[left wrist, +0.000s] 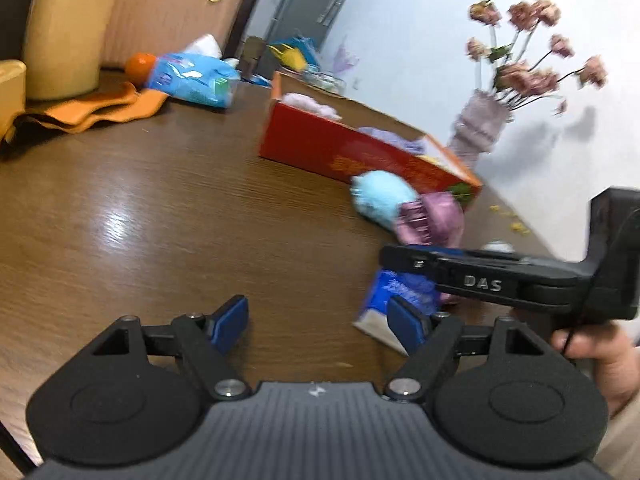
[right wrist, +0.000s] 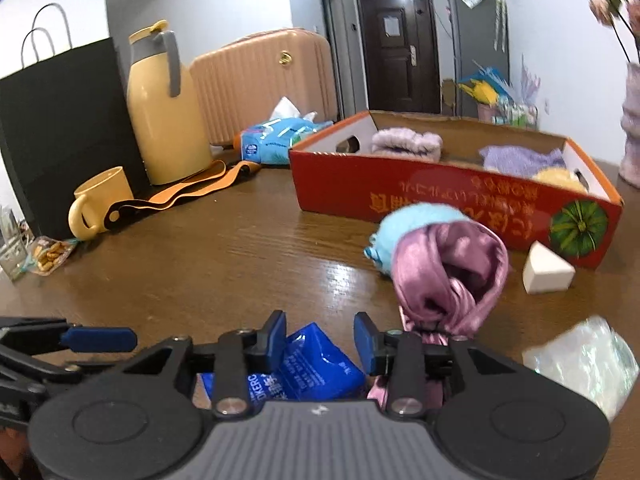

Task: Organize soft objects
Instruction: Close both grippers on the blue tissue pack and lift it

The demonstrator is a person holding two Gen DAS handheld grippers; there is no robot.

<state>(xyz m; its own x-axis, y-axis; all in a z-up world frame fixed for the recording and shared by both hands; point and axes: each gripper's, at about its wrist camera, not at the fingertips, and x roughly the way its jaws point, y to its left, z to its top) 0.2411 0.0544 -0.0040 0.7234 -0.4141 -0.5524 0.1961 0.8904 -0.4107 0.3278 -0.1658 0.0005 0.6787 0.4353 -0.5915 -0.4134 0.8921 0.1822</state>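
Behind right gripper point(right wrist: 320, 338): half-hidden blue packet point(right wrist: 320, 368)

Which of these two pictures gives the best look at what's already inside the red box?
The right wrist view: it looks into the red box, showing fluffy lilac, purple and yellow items. The left wrist view shows the box blurred, side-on, only lilac tufts above its rim.
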